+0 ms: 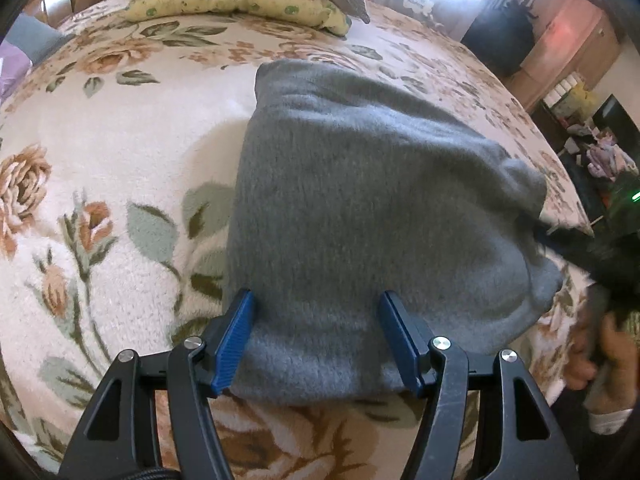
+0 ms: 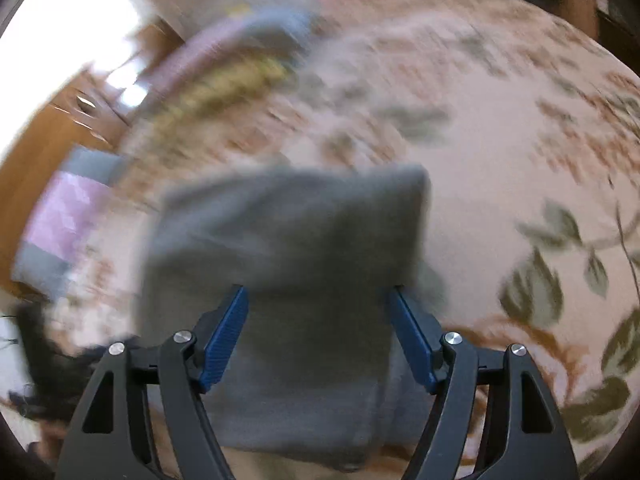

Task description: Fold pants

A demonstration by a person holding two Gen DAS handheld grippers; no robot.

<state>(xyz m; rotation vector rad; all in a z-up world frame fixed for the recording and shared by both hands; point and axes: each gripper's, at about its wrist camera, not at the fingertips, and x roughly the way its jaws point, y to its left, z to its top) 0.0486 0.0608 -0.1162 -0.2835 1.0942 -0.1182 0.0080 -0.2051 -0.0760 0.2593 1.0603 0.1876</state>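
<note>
A floral fleece blanket (image 1: 120, 184) covers the bed and fills most of both wrist views, cream with rust roses and grey-green leaves. At twelve o'clock in the left wrist view a yellow patterned pillow (image 1: 240, 4) lies across the head of the bed, with darker bedding behind it.

The grey pants (image 1: 360, 208) lie on the blanket as a compact folded block, occupying the centre of the left view and running out toward three o'clock, where the edge bunches into soft lumps. In the right wrist view, which is heavily blurred, the same grey block sits at centre and down toward six o'clock. Judging by the shape, the fold looks nearly complete.

The fabric reads as thick, fuzzy knit: light, limp and not slippery, so it will likely sag and shed layers unless pinched through every layer at a folded edge or corner.

The left gripper (image 1: 316, 300) has its blue pads spread wide, straddling the near edge of the block at six o'clock without pinching it. The right gripper (image 2: 318, 294) also stands wide apart over the cloth, clamping nothing. A bare hand (image 1: 600, 352) shows at four o'clock.
</note>
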